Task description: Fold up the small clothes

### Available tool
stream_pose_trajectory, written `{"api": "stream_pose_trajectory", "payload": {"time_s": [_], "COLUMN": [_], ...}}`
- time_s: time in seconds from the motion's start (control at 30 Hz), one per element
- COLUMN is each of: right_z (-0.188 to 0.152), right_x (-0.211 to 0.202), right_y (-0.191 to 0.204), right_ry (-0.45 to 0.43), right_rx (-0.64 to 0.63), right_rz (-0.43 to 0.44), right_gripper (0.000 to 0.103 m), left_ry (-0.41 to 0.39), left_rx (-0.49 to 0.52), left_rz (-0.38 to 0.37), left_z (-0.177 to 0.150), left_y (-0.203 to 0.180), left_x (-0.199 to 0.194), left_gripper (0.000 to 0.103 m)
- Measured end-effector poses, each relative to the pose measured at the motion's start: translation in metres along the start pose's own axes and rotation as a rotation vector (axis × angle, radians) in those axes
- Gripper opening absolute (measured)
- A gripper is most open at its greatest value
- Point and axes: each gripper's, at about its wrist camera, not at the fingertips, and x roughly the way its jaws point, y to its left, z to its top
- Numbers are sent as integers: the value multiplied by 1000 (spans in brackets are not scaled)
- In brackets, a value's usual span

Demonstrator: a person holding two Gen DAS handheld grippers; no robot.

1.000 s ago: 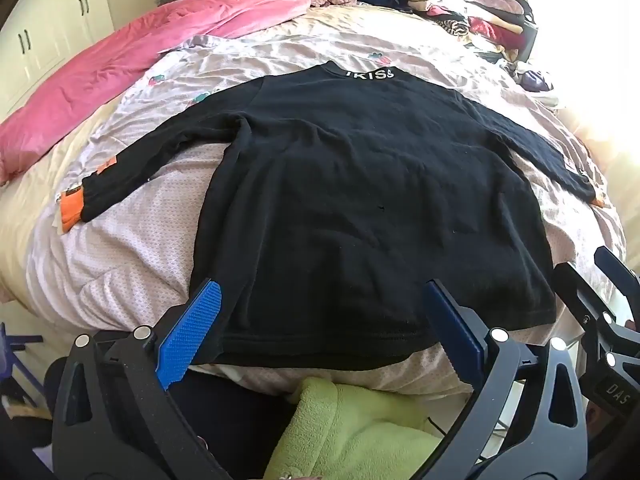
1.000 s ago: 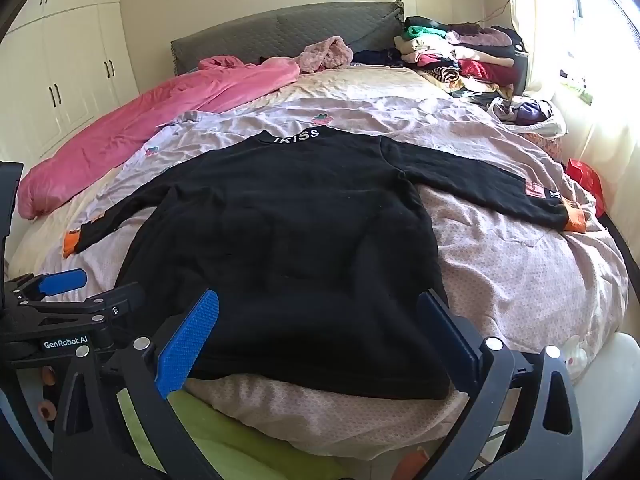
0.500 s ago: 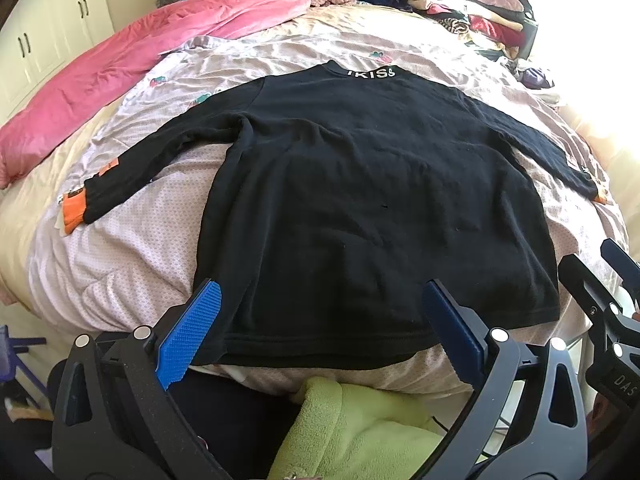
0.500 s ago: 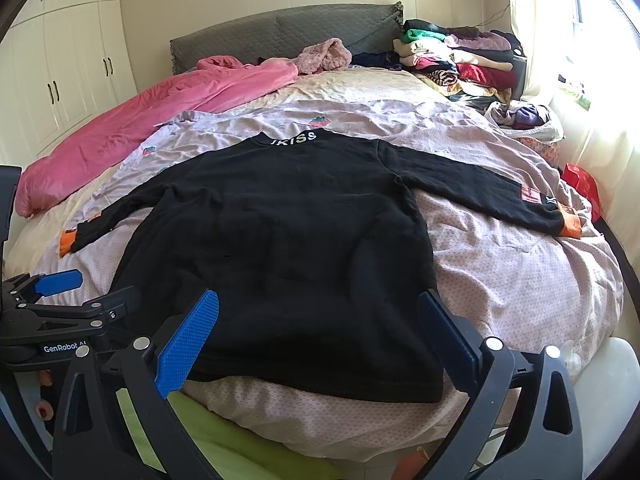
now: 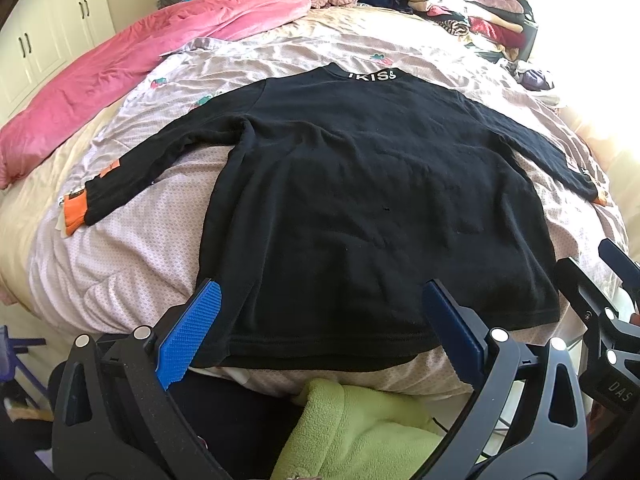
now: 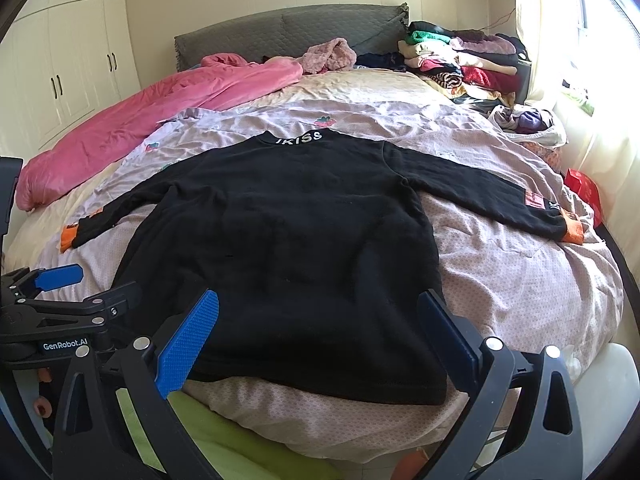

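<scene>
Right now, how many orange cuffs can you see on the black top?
2. One orange cuff ends the sleeve stretched toward the window side; the other orange cuff ends the sleeve toward the pink quilt. Both lie flat on the bed.

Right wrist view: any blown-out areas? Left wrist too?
Right wrist view: the window at the right edge is overexposed, and the black long-sleeved sweater stays dark, with little fabric detail. Left wrist view: glare whitens the upper right corner beyond the stacked folded clothes.

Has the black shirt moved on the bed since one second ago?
No. The black shirt lies spread flat with its collar just below the same strawberry print on the sheet; only the cameras shifted slightly.
</scene>
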Motion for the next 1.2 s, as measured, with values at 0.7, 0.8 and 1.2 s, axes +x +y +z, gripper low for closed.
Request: {"api": "stream_pose_trajectory", "payload": {"time_s": [0.7, 0.8, 1.2], "right_z": [2, 4, 35], "right_x": [-1, -1, 11], "right_y": [-2, -3, -8], "right_ry": [-21, -22, -52], "right_rx": [2, 1, 19], "right_rz": [-9, -17, -10], "right_gripper": [99, 99, 99], "left_ry": [1, 12, -27], "left_rx": [2, 10, -12], "left_rz": [2, -9, 41], "left_z": [1, 3, 45], "left_y": [1, 1, 13], "left_x": [3, 5, 18], "left_gripper": [94, 94, 94]}}
